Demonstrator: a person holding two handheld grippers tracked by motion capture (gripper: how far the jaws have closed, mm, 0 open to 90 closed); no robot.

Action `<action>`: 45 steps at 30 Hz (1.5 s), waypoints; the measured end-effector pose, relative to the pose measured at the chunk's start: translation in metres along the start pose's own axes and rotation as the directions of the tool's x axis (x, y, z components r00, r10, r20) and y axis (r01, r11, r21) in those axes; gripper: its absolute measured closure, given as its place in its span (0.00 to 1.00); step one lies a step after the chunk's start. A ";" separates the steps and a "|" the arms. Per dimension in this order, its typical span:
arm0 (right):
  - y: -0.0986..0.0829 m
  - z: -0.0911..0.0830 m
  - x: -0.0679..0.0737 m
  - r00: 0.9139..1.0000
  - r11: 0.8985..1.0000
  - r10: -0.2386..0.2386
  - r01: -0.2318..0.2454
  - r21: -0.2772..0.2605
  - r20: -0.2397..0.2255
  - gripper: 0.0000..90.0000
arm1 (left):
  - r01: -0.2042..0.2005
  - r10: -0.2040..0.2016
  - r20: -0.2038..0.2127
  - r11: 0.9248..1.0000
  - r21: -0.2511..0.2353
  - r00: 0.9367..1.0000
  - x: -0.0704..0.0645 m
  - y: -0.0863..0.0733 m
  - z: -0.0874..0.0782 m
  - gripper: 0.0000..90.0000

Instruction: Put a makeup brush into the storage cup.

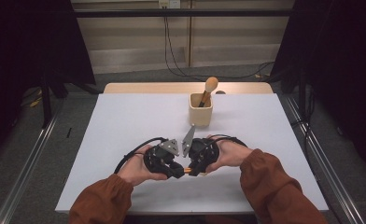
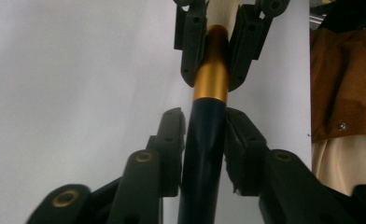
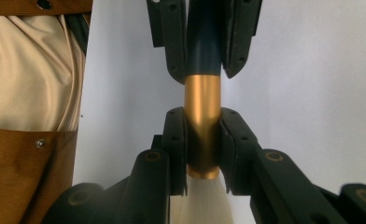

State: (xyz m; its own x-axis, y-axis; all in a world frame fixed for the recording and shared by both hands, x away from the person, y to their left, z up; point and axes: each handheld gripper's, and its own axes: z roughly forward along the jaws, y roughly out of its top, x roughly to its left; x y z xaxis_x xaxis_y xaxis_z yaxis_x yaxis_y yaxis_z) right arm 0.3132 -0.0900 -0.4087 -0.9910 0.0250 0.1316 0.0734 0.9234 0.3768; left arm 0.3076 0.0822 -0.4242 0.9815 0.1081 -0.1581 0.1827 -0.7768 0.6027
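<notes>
Both tools meet nose to nose near the front middle of the white surface point(image 1: 125, 121), a makeup brush point(image 1: 186, 171) bridging the short gap between them.

Left tool point(image 1: 175, 170): jaws pressed onto the brush's dark navy handle point(image 2: 202, 154). In the left gripper view the handle runs straight ahead between the jaws, with the gold ferrule point(image 2: 211, 70) just beyond their tips.

Right tool point(image 1: 193, 171): jaws pinching the gold ferrule point(image 3: 202, 126). In the right gripper view the pale bristles point(image 3: 200, 200) sit behind the jaw tips, toward the tool's body; the navy handle point(image 3: 203, 46) continues forward into the opposing jaws.

Brush lies level, held above the surface by both tools; only a short orange-gold stretch shows between them in the high view. The two grips are just apart along the shaft, not touching.

Beyond the tools, farther across the surface: a cream square holder point(image 1: 200, 111), upright, with a second brush point(image 1: 208, 89) leaning in it, round tan head up. Well apart from both tools.

Rust-brown sleeves point(image 1: 265, 175) behind each tool.
</notes>
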 end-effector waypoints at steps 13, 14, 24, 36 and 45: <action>-0.001 0.002 -0.001 1.000 1.000 -0.021 0.021 -0.001 0.020 0.83 | -0.008 0.008 0.019 1.000 0.007 1.000 0.000 -0.002 0.005 0.81; -0.001 0.002 0.000 1.000 1.000 -0.021 0.021 -0.004 0.019 0.83 | -0.011 0.011 0.027 1.000 0.005 1.000 0.000 -0.003 0.004 0.81; -0.002 -0.002 -0.001 1.000 0.999 -0.011 0.012 -0.033 0.028 0.79 | -0.015 0.016 0.013 1.000 -0.017 1.000 0.000 -0.004 0.001 0.83; -0.008 -0.001 -0.005 0.994 0.996 0.059 -0.053 -0.071 0.096 0.44 | 0.061 -0.060 0.005 0.997 -0.051 0.998 0.007 -0.016 -0.006 0.83; -0.015 -0.004 -0.009 0.987 0.987 0.121 -0.108 -0.120 0.107 0.22 | 0.095 -0.096 -0.010 0.993 -0.074 0.995 0.010 -0.024 -0.011 0.83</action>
State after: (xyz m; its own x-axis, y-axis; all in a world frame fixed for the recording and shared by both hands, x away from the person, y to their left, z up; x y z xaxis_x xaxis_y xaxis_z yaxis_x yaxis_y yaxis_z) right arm 0.3210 -0.1055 -0.4119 -0.9811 0.1776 0.0773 0.1930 0.8624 0.4680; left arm 0.3132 0.1093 -0.4315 0.9600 0.1880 -0.2076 0.2787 -0.7146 0.6416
